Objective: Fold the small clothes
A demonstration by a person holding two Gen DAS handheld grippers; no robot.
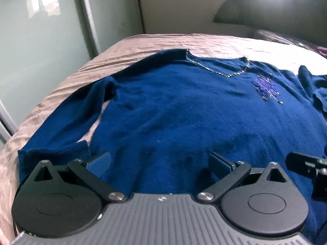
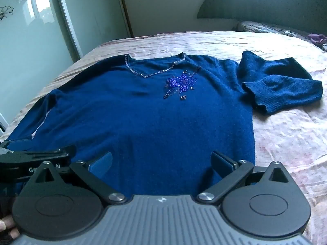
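Only from the right was the blue sweater's (image 2: 143, 118) folded sleeve (image 2: 282, 85) fully seen on the pink bed (image 2: 286, 138) near a glass door (image 2: 30, 40), while both tongs (image 1: 159, 163) (image 2: 161, 163) were held open and empty.

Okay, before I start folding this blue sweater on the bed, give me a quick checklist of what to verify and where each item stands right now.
1. Left gripper open and empty: ok, jaws stand wide with nothing between them.
2. Right gripper open and empty: ok, same.
3. Blue sweater lying front up, body spread flat on the bedspread: ok.
4. Left sleeve laid out straight: ok, it runs along the body to its cuff.
5. Right sleeve laid out straight: not ok, it is bunched and doubled over beside the shoulder.
6. Hem edge reachable: cannot tell, the grippers' bodies hide it.
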